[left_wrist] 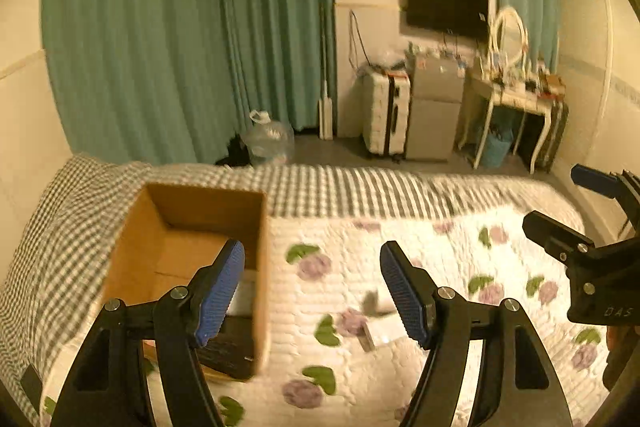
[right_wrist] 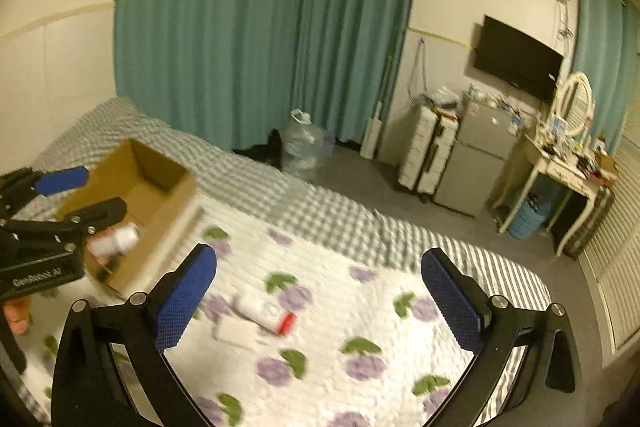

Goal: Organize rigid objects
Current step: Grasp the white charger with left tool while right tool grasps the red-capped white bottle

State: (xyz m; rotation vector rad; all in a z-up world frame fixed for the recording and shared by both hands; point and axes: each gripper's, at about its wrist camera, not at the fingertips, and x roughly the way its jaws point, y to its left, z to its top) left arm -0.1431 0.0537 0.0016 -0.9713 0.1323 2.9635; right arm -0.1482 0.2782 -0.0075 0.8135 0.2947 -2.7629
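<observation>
The small white tube with a red cap [right_wrist: 266, 315] lies mid-quilt on the floral bed cover [right_wrist: 360, 307], long axis crosswise, just ahead of the empty, spread right gripper [right_wrist: 318, 297], nearer than the likewise spread left gripper [left_wrist: 312, 293] by the brown cardboard box [left_wrist: 192, 227].

Left wrist view: above bed [left_wrist: 400, 251], facing curtains [left_wrist: 180, 39], cardboard box [left_wrist: 188, 255] close at lower left. Right wrist view: higher, further right, same facing. Shared by the 2 views: bed, box, curtains, television [right_wrist: 516, 57].
</observation>
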